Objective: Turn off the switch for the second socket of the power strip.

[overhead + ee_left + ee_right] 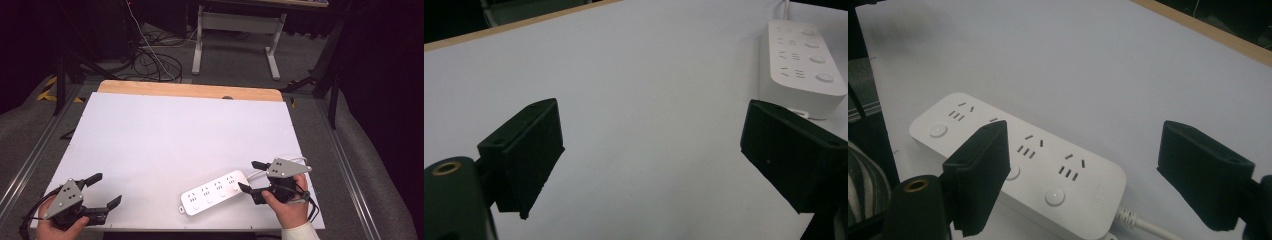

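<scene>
High view showed the left gripper [106,190] held low at the near left corner of the white table [165,140], its jaws spread wide with nothing between them. Well off to that gripper's right lay a white power strip [215,192], its length angled across the near part of the table. The right gripper [251,176] sat just beside the strip's cable end, jaws also parted and empty, with the white cable [257,173] running out between them (whether either jaw touched the strip could not be told). Right gripper view put the strip [1018,155] directly ahead of and below its jaws, one jaw overlapping the strip's top face with its sockets and round buttons. Left gripper view placed the strip [801,60] far ahead, beyond its right-hand jaw.
</scene>
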Tool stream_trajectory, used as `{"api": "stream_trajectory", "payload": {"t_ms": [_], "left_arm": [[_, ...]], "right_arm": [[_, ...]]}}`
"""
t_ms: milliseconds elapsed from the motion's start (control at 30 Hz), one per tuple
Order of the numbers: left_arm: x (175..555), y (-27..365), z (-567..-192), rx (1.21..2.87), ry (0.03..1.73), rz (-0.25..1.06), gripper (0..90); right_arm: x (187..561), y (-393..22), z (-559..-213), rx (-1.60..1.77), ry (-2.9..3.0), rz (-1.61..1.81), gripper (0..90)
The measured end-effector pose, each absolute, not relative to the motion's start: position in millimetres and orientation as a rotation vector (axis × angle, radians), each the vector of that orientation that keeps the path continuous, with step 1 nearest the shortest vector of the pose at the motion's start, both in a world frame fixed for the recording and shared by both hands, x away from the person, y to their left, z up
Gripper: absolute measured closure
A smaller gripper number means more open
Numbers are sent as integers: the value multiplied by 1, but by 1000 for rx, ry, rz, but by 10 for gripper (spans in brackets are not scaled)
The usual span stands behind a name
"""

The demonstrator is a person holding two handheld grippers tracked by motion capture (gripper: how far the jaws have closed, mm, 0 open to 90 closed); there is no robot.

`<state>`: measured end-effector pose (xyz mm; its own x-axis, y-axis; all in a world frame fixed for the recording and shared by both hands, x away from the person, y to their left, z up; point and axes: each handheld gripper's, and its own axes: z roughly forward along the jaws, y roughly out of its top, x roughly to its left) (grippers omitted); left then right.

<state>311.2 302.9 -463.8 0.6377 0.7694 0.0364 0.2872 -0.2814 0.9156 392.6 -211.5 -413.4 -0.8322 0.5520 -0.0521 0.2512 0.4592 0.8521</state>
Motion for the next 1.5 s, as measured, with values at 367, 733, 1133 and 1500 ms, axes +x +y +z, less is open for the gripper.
{"api": "stream_trajectory", "payload": {"t_ms": [367, 733, 1133, 1500], "left_arm": [[312, 302, -465, 1859, 843, 600, 109], [312, 302, -465, 1866, 839, 601, 110], [312, 302, -465, 1868, 836, 603, 110], [311, 302, -465, 1864, 837, 605, 110]], "right_arm": [[398, -192, -410, 642, 2425, 1318, 211], [405, -168, -413, 600, 2475, 1322, 211], [409, -145, -413, 556, 2518, 1333, 213], [409, -138, -415, 655, 2561, 1335, 344]]}}
